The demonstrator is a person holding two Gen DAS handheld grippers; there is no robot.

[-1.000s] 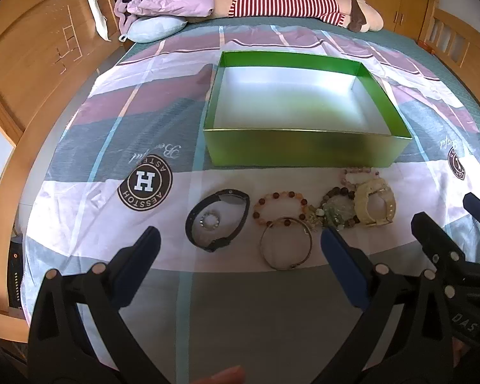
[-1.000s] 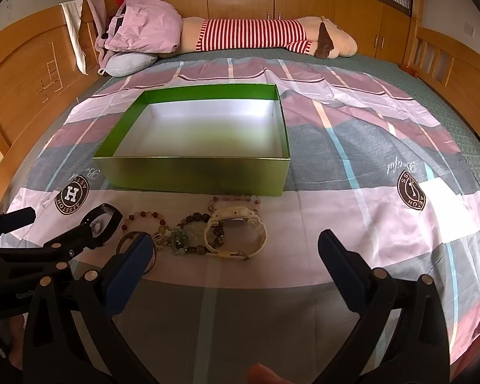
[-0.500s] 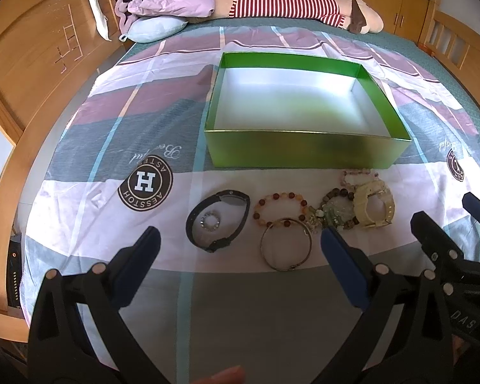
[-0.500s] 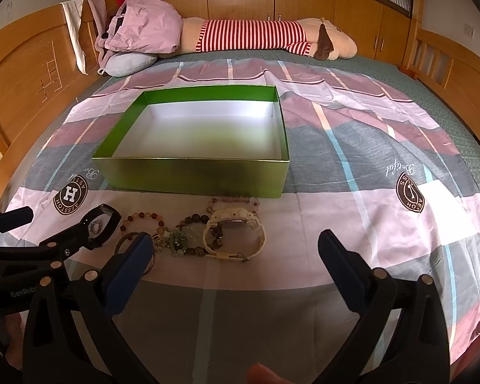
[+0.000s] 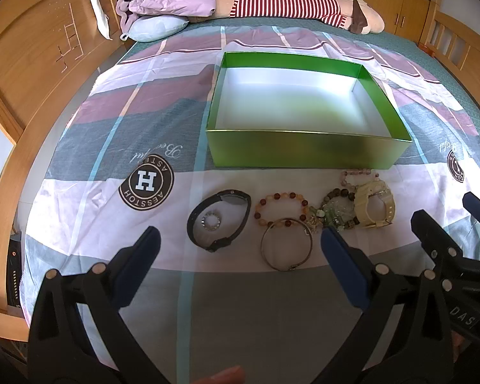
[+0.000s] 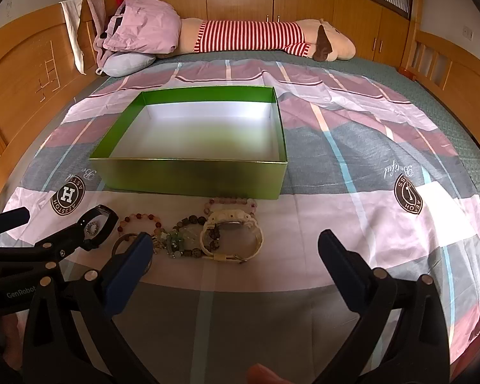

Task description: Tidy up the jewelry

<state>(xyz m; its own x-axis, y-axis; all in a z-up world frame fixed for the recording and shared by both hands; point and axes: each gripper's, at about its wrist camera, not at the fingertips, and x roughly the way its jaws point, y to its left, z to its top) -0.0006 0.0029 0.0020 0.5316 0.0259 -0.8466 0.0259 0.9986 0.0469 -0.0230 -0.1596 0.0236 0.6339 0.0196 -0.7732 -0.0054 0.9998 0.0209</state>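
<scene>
Nothing is going in yet: the green box is sitting empty on the bed, and the jewelry is lying in a row just in front of it — black band, bead bracelet, metal bangle, cream watch. I'm holding my left tool and right tool wide apart, gripping nothing. Everything is resting on a striped bedsheet, with a striped plush and wooden cabinets behind.

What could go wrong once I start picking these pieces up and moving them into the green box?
1. The green stone bracelet, dark bead bracelet and cream watch lie tangled and touching; lifting one may drag its neighbours.
2. The metal bangle overlaps the amber bead bracelet and lies flat on soft bedding, so the fingers may slip or pinch the sheet.
3. The small ring sits inside the black watch loop and could get flicked away.
</scene>
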